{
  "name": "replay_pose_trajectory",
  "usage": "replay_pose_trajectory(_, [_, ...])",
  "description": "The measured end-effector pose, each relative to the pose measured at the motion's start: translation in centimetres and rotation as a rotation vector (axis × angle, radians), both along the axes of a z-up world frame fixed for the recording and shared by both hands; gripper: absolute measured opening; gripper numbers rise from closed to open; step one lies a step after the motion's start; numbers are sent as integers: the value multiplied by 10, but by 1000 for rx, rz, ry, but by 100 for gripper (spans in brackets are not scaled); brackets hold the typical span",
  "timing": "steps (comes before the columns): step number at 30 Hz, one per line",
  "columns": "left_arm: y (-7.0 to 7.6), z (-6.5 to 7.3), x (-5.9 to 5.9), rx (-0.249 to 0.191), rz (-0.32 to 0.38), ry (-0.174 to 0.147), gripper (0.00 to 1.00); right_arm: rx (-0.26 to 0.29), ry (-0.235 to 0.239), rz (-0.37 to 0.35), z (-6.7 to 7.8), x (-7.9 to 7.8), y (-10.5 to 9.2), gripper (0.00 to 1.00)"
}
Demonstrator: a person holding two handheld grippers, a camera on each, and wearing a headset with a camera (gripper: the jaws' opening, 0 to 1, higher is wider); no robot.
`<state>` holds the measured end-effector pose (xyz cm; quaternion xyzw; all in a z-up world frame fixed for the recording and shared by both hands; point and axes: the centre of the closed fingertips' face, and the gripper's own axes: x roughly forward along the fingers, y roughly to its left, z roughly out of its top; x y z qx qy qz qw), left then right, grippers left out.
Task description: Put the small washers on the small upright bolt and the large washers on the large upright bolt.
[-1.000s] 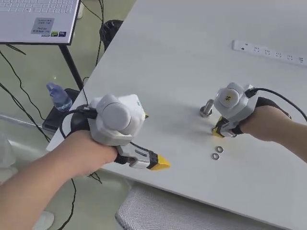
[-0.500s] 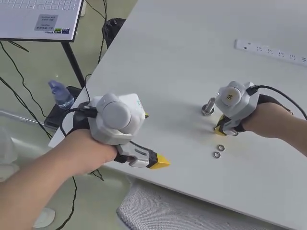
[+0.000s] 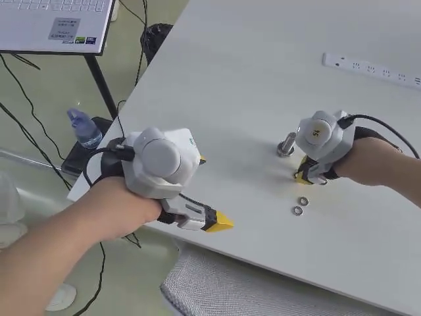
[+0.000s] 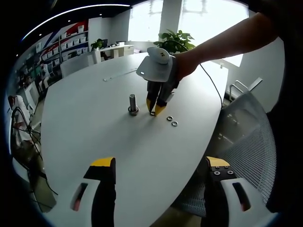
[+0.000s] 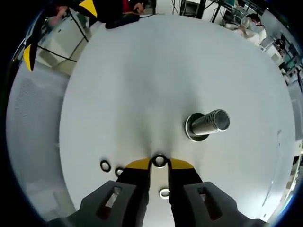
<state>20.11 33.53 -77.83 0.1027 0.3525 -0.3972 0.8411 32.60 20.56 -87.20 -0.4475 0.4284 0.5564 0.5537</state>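
in the right gripper view we see the right tongs (image 5: 160,166) clenched narrow on a washer (image 5: 160,160). it is held between the yellow tips at the lower middle of the frame, down at the table (image 5: 142,71). a second washer (image 5: 164,192) lies lower still, under the gap between the jaws. two more washers (image 5: 105,165) sit close together just left of the tips. the upright bolt (image 5: 210,122) stands right of centre, near the tips but apart from them. a ring circles its foot, and we cannot tell whether that is a washer or the bolt's own head.

in the left gripper view the left tongs (image 4: 160,163) are released, jaws spread wide at the bottom of the frame, well apart from the work. at upper centre the right tongs point down just right of the bolt, with the two loose washers lower right of them.

in the head view the left tongs are at lower centre by the table's near edge, and the right tongs are right of centre. a power strip (image 3: 368,69) lies at upper right and a laptop (image 3: 52,26) is in the upper left corner.
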Motion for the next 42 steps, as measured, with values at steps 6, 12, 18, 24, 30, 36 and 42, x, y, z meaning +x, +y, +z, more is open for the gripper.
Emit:
replay_pose_trajectory(6, [1,-2,-2,1,-2,4,75,-18,-4,-7,0,1,0,14])
replay_pose_trajectory(12, [0,0,-1,1,-1,5,74,-25,1,-30,1,0,1,13])
replay_pose_trajectory(18, [2,3,2,3,0,-3,74,-15,23,-79,2,0,-1,13])
replay_pose_trajectory(24, [2,5,6,0,2,-12,74,-13,24,-93,8,6,-4,13])
replay_pose_trajectory(30, [0,4,7,-4,0,-11,75,7,27,-123,24,7,-5,12])
replay_pose_trajectory(36, [-2,4,11,-4,-10,-17,75,11,33,-143,38,4,-13,12])
replay_pose_trajectory(42, [-3,3,14,-9,-11,-19,75,-1,26,-171,50,6,-32,12])
